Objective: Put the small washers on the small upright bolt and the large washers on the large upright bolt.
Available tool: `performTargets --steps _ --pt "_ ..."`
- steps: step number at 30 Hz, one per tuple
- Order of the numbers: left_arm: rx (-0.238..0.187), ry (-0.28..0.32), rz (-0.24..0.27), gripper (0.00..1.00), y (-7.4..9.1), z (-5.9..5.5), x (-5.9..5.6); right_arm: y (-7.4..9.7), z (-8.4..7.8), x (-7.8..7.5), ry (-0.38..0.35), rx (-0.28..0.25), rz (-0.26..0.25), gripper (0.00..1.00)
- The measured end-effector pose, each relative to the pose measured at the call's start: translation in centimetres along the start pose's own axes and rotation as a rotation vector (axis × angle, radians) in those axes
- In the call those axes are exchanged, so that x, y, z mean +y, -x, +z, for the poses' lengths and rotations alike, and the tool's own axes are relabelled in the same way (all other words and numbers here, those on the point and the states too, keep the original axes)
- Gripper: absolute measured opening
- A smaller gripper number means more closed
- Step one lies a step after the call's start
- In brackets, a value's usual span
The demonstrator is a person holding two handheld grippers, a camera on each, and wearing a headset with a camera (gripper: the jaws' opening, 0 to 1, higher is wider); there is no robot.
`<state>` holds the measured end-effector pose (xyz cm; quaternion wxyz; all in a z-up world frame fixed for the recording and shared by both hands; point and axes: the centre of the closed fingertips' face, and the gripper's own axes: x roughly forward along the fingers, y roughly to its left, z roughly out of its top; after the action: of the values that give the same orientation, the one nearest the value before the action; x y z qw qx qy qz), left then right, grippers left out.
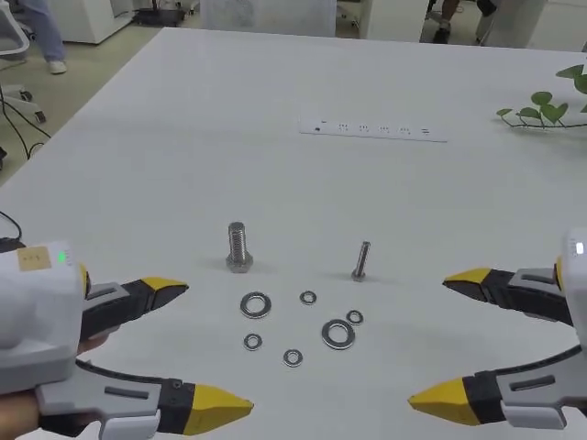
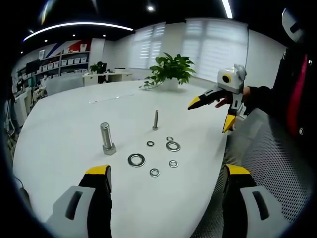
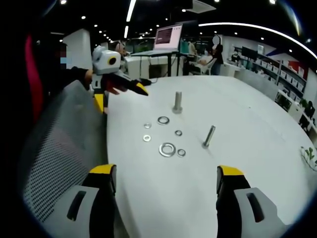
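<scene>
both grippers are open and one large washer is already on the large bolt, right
Not quite. The large bolt is bare: the head view shows both large washers lying flat on the table in front of it. The left gripper and the right gripper are indeed both open.

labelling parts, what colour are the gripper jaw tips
Yellow on left gripper and right gripper; clearest in head view.
</scene>
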<state>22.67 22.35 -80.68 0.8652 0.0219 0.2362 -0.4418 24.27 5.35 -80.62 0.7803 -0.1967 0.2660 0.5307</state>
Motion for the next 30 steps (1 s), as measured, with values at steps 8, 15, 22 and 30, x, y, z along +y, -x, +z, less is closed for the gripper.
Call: performTargets --steps 8,15,22,30 --pt "0.000 -0.005 -0.001 0.93 -0.1 0.1 0.1 0.2 0.1 -0.2 0.013 0.014 0.003 0.81" --pt "-0.002 -0.010 -0.003 0.93 -0.2 0.3 0.0 -0.2 0.7 -0.1 0.053 0.038 0.022 0.77" --pt "-0.001 -0.014 -0.006 0.93 -0.3 0.3 -0.1 -1.0 1.5 0.2 0.109 0.064 0.054 0.71" --pt "-0.001 -0.015 -0.007 0.93 -0.3 0.2 -0.1 -1.9 2.0 0.7 0.165 0.110 0.101 0.64"
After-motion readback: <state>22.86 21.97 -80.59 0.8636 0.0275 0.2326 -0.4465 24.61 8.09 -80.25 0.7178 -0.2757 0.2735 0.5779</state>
